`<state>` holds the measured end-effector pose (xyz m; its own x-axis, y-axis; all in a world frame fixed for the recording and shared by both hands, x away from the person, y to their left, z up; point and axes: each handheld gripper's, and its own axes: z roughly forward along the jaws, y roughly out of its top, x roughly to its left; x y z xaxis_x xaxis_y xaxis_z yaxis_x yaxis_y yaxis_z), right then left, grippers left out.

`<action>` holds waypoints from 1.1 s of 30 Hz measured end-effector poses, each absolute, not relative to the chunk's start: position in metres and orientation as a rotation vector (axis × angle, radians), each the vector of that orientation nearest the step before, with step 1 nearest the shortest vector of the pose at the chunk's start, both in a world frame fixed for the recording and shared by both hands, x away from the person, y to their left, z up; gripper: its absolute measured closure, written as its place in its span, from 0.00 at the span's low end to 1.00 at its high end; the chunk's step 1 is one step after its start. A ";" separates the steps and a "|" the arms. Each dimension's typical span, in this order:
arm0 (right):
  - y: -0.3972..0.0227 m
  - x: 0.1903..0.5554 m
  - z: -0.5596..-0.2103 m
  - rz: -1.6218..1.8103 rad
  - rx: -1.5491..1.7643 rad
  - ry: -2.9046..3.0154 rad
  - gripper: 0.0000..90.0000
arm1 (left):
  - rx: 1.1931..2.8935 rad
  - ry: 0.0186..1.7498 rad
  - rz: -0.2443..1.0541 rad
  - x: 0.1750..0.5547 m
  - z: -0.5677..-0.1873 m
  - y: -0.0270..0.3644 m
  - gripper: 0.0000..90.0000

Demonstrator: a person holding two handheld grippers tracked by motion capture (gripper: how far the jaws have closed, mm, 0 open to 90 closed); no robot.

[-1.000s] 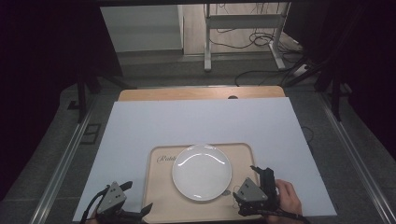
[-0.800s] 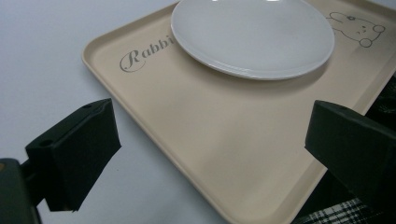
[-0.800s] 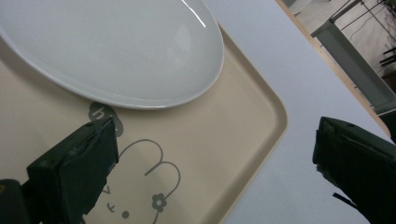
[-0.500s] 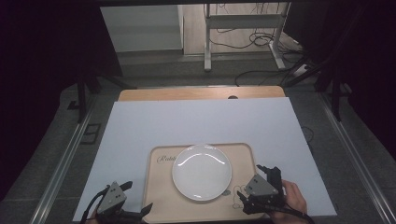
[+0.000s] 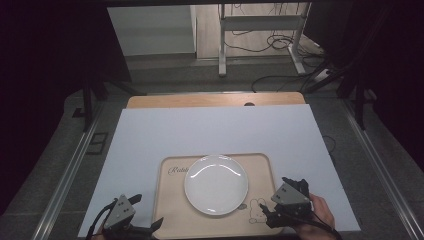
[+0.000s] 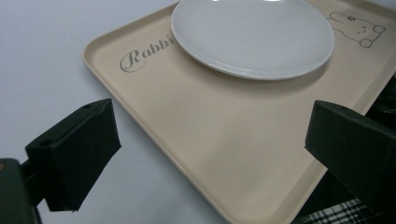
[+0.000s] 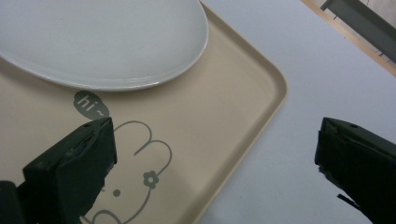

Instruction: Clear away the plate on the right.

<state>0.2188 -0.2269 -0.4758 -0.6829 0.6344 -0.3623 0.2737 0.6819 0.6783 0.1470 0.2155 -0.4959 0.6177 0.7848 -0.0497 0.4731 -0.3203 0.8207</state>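
Observation:
A beige tray [image 5: 167, 207] with a rabbit drawing lies near the front edge of the white table cover, and a white empty plate [image 5: 216, 184] rests on it. My left gripper [image 5: 146, 211] stands open at the tray's near left corner. In the left gripper view its jaws are wide apart over that corner of the tray [image 6: 196, 121], with the plate [image 6: 252, 35] beyond them. My right gripper [image 5: 277, 196], held by a hand, is open at the tray's near right corner. In the right gripper view its jaws straddle the rim of the tray [image 7: 224, 102] beside the plate [image 7: 93, 37].
The white cover [image 5: 210, 130] stretches far behind the tray, with a wooden board edge [image 5: 215, 100] at its back. Metal rails run along both sides of the table. Cables and a desk frame [image 5: 260, 30] lie on the floor beyond.
My right gripper has drifted a little right and toward the table's near edge. The left gripper, tray and plate have stayed put.

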 end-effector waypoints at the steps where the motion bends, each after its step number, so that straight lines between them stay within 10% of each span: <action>1: -0.229 0.219 -0.476 0.799 0.704 2.300 0.00 | 1.978 0.993 0.457 0.147 -0.496 0.216 0.03; 33: -0.282 0.220 -0.471 0.897 0.958 2.213 0.00 | 1.977 0.997 0.457 0.147 -0.496 0.216 0.03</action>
<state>0.2201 -0.2821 -0.4708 -0.5869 0.7780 -0.2241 0.4026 0.5205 0.7530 0.1472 0.2156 -0.4959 0.6152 0.7867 -0.0507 0.4751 -0.3186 0.8202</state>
